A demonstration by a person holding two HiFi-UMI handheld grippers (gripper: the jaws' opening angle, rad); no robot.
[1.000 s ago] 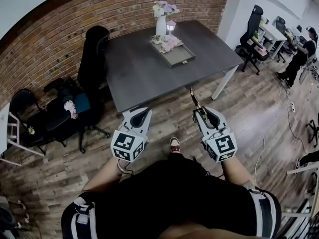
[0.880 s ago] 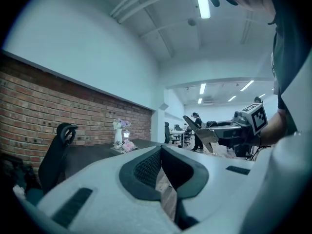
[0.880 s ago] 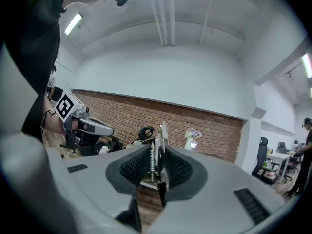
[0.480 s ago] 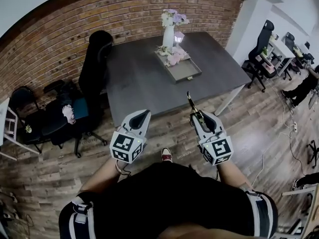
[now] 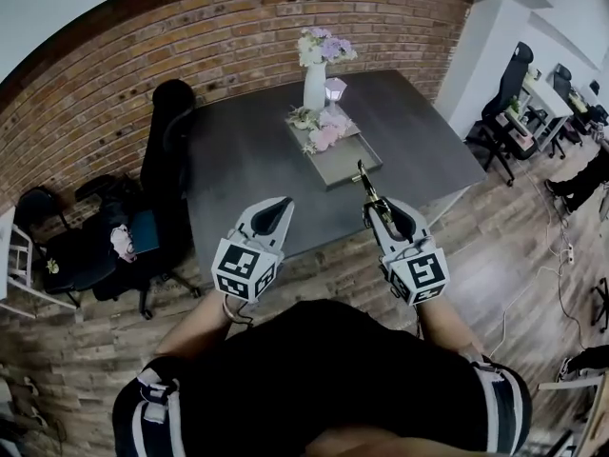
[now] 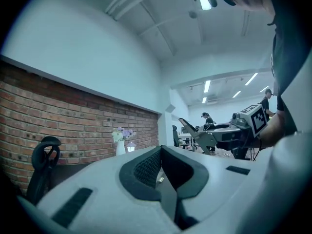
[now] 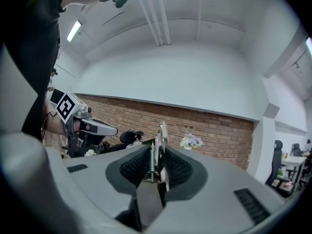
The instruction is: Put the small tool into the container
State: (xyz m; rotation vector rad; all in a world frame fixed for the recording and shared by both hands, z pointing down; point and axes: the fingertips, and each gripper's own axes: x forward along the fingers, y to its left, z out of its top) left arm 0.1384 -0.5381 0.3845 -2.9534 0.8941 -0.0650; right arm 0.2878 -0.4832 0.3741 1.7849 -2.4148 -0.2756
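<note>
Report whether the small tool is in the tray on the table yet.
Out. The small tool sits clamped in the right gripper, short of the tray.

small tool (image 5: 365,183) partly hidden, tray (image 5: 350,162) contents indistinct

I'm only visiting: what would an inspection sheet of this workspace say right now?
Surface: dark table.
Job's things: metal piece with a spring, held in the air; grey tray on the table.
Clutter: vase, lantern, flowers at the tray's far end.
Tools: left tool shut, empty; right tool shut on the metal piece.
Cables: cord on the floor.
Surroundings: brick wall, black chair.
</note>
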